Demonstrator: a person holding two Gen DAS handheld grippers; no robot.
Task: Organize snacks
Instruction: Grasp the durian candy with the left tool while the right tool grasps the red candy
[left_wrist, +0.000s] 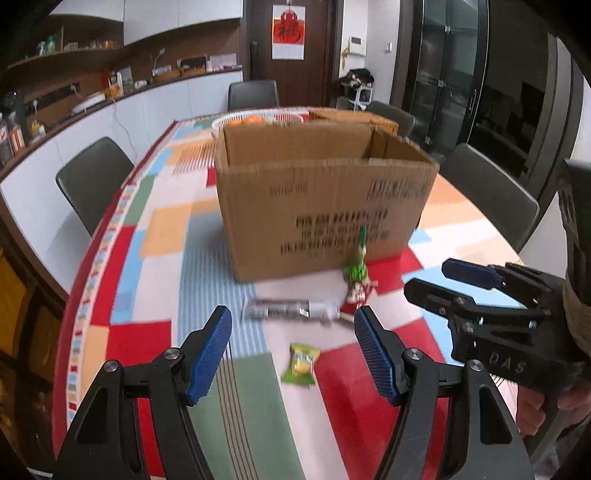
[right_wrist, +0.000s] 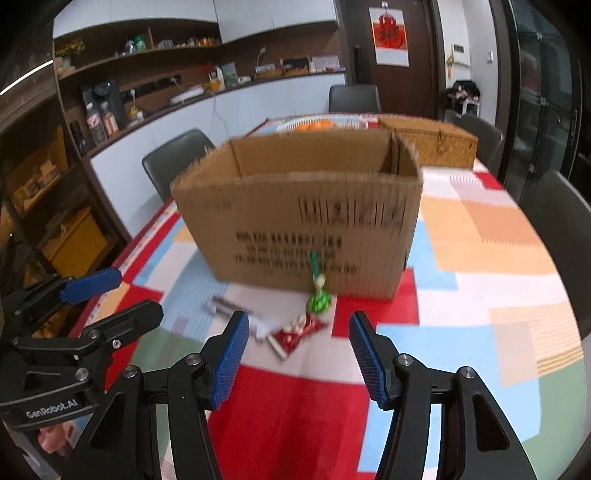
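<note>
2 claws hang released over the counter (left_wrist: 159, 236), nothing between their pads. The green snack packet (left_wrist: 300, 363) lies nearest the left claw (left_wrist: 291, 356), straight ahead, well short of the cardboard box (left_wrist: 321, 199); the right claw (right_wrist: 295, 358) faces the red packet (right_wrist: 297, 332).

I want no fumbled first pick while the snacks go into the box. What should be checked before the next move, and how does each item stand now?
1. Left gripper open and empty: ok.
2. Right gripper open and empty: ok.
3. Cardboard box open on top: ok.
4. Room inside the box: cannot tell, its floor is hidden.
5. Green snack packet lies apart from the others, free to grasp: ok.
6. Red packet free of its neighbours: not ok, the silver packet and the green lollipop crowd it.
</note>
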